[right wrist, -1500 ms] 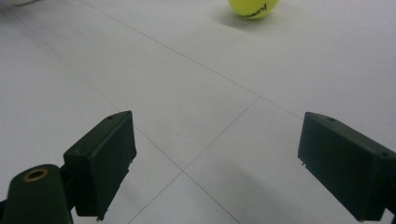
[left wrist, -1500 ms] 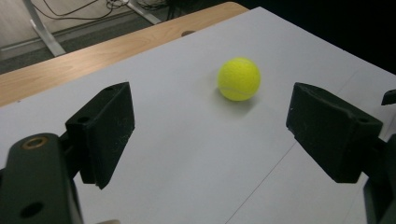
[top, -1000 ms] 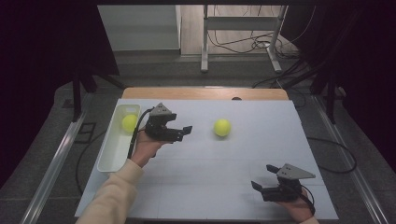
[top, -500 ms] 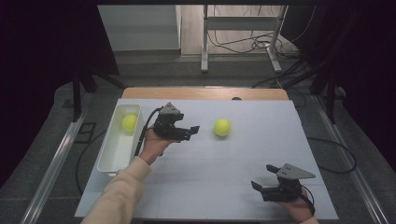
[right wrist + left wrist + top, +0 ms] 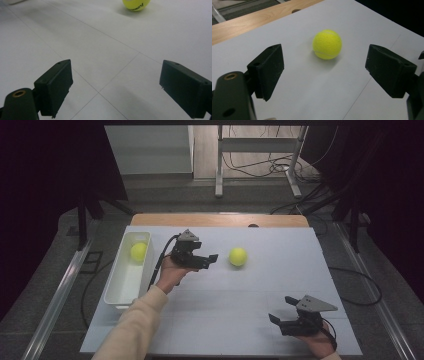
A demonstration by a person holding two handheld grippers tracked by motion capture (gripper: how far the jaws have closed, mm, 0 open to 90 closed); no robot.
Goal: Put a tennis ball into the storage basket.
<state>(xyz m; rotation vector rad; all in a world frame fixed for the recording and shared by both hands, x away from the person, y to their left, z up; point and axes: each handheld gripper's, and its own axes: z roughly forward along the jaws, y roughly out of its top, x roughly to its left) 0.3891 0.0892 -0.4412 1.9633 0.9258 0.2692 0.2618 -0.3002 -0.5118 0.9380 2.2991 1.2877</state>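
A yellow tennis ball (image 5: 238,256) lies on the white table sheet (image 5: 230,295), right of centre. My left gripper (image 5: 212,259) hovers just to its left, pointing at it, jaws open and empty. In the left gripper view the ball (image 5: 327,44) sits ahead between the two black jaws, a short way off. A second tennis ball (image 5: 138,251) rests in the white bin (image 5: 116,285) at the table's left. My right gripper (image 5: 276,320) sits low near the front right edge, open and empty. The loose ball (image 5: 136,5) appears far ahead at the top of the right gripper view.
The white sheet covers a wooden table whose bare far edge (image 5: 220,219) shows behind it. Beyond stand a metal frame leg (image 5: 219,165) and floor cables (image 5: 260,167). Dark curtains flank both sides.
My left gripper has moved right and slightly down, closing in on the loose ball. The right gripper has stayed put.
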